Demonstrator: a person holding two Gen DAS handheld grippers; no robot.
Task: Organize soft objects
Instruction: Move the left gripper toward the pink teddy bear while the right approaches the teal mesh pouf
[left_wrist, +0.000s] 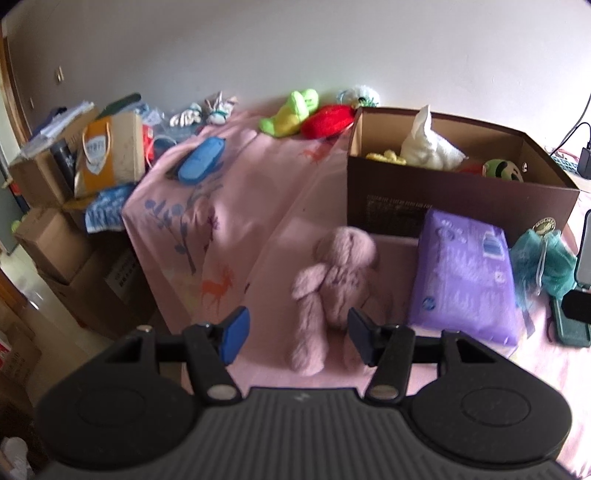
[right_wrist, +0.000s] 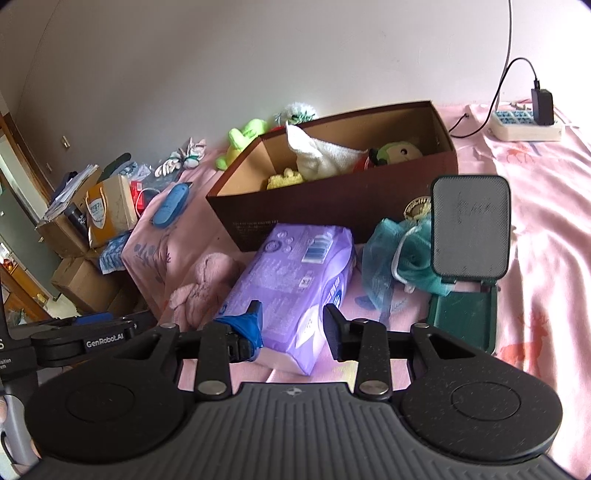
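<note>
While both grippers hang over the pink bedsheet (left_wrist: 258, 192), the step looks like: pick the near soft things, drop them in the box.

left gripper (left_wrist: 293, 334): lower centre of its view, jaws spread wide, nothing between the pads. Pink plush bunny's leg shows in the gap but sits beyond the tips.
pink plush bunny (left_wrist: 332, 280): centre of left view, lying flat on the sheet, head toward the box. Grab the torso, not a thin leg; a leg would dangle and snag on the box wall.
right gripper (right_wrist: 293, 323): lower centre of its view, jaws partly spread, aimed at the near end of the purple tissue pack (right_wrist: 291, 280). Pads not pressing as far as I can tell.
tissue pack: wider than that gap, I'd judge. Open more or take a corner.
teal mesh pouf (right_wrist: 388, 254): right of the pack, against the box.
brown cardboard box (left_wrist: 443, 199): upper right of left view, open top, already holds a white cloth (left_wrist: 428, 144) and plush toys. Lift clear of the near wall before release.
</note>
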